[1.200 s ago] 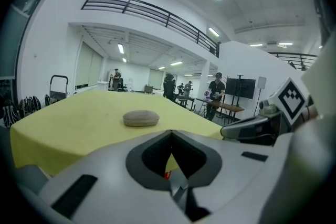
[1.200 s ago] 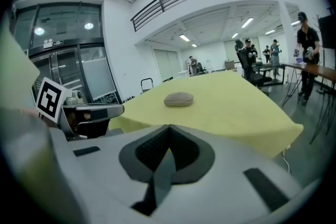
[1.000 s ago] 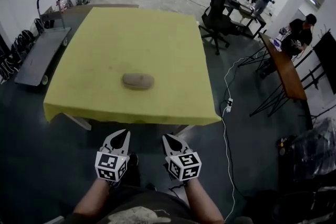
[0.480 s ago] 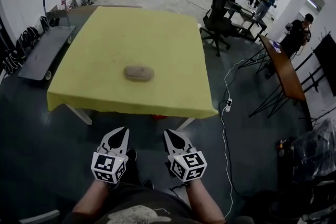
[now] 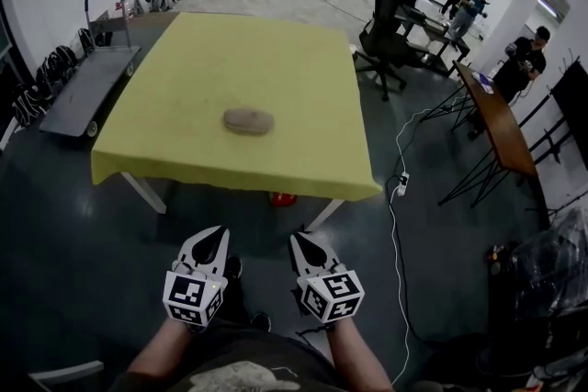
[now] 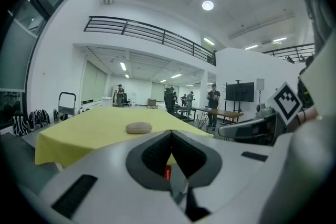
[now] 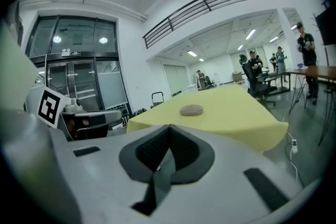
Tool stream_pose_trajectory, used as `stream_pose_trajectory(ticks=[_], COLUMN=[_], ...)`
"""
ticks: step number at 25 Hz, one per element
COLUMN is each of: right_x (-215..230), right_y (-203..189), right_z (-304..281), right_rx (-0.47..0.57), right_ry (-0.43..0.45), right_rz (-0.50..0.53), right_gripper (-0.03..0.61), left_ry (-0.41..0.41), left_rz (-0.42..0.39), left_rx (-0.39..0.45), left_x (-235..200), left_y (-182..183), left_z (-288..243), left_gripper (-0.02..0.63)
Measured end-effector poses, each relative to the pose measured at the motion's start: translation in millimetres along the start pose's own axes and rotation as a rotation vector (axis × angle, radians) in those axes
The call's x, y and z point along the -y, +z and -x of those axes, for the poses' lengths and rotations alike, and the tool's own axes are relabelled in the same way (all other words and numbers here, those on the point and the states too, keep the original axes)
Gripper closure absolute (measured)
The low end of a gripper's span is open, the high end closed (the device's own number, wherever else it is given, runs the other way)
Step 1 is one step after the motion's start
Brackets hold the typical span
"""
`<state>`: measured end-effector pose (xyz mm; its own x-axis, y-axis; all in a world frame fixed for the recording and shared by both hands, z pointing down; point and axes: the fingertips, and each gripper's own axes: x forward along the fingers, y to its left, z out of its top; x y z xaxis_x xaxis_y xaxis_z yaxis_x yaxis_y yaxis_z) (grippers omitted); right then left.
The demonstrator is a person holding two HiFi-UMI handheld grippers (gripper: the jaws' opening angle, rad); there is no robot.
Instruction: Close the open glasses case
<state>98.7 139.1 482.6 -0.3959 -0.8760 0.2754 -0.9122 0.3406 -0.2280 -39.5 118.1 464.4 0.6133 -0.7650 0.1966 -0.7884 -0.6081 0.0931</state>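
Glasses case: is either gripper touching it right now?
No, the glasses case lies alone on the yellow table, while the left gripper and right gripper hang short of the table's near edge.

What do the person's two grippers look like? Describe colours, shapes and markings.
Both the left gripper and right gripper are pale grey plastic, with jaws tapering to a point and dark ridged pads inside. Each carries a white cube printed with black square markers. The forearms are unsleeved.
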Motion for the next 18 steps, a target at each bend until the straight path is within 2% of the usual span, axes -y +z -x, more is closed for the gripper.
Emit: stream_pose_trajectory(ticks=[18], right_x=[-23], right_y=[-1], right_z=[4], right_rx=[0.011], right_ry=[0.027], right_rz=[0.004], right_gripper=[0.591], left_ry=[0.044], left_rz=[0.026], left_rx=[0.022], left_x=[-12], left_y=[-3], left_z=[28], left_gripper=[0.606])
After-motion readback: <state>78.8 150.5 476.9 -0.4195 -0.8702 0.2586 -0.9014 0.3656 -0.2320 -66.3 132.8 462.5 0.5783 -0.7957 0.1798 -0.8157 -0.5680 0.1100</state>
